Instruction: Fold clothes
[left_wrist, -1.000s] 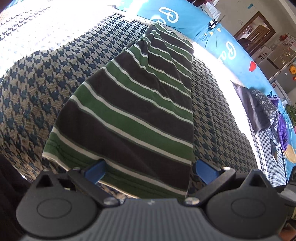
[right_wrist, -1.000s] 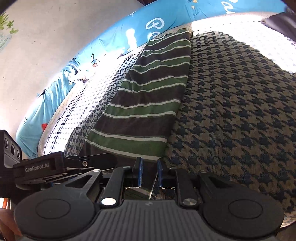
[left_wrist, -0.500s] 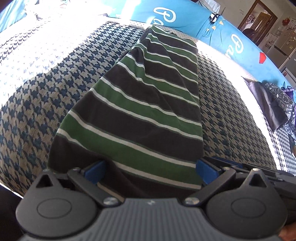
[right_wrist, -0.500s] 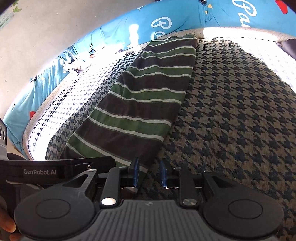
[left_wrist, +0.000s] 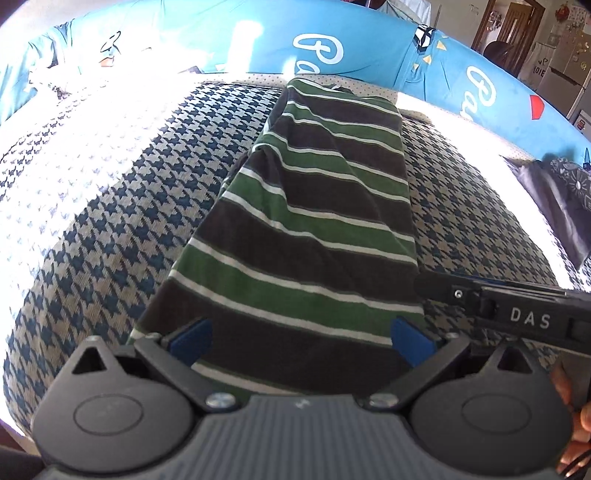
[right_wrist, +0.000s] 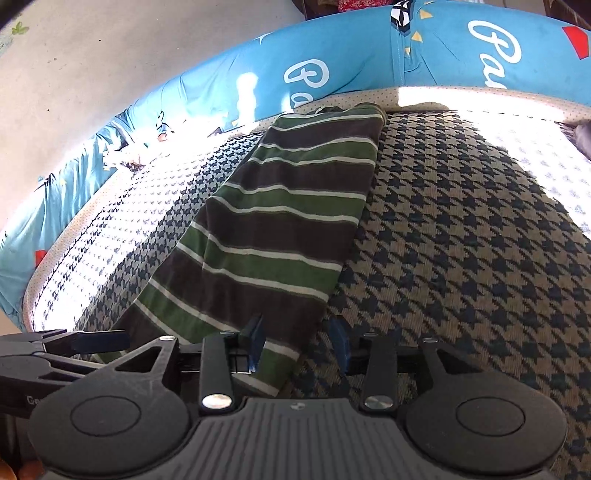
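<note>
Released now, the knit green-and-brown striped shirt (left_wrist: 314, 229) lies long and narrow on the houndstooth blanket (right_wrist: 461, 229); right gripper (right_wrist: 297, 339) jaws have parted, left gripper (left_wrist: 301, 334) jaws spread wide.

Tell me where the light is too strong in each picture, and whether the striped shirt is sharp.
Left wrist view: sunlight washes out the checked blanket at left; the striped shirt is sharp. Right wrist view: glare whitens the blanket at left and far right; the shirt lies in even shade, sharp; edges bend from the fisheye.
</note>
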